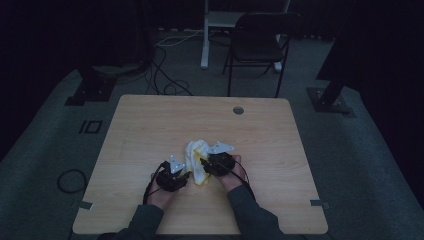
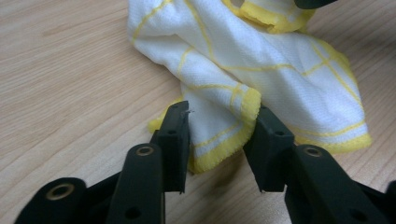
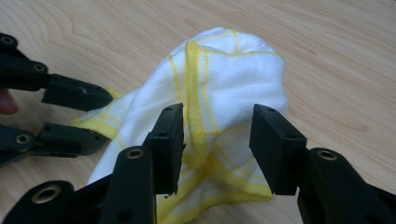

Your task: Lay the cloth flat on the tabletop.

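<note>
Jaws of both our grippers straddle the cloth (image 2: 261, 70) mid-frame, unclamped; we're gathering corners, so next we pinch firmly.

Beyond the wooden table (image 1: 150, 125), the room sits dim.
A black folding chair (image 1: 260, 42) stands just past the table's far edge, a white desk leg (image 1: 205, 37) to its left, cables (image 1: 165, 75) looping across the carpet beside it.

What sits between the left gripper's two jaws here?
A yellow-hemmed corner of the white cloth lies between the left gripper's jaws, seen in the left gripper view.
</note>
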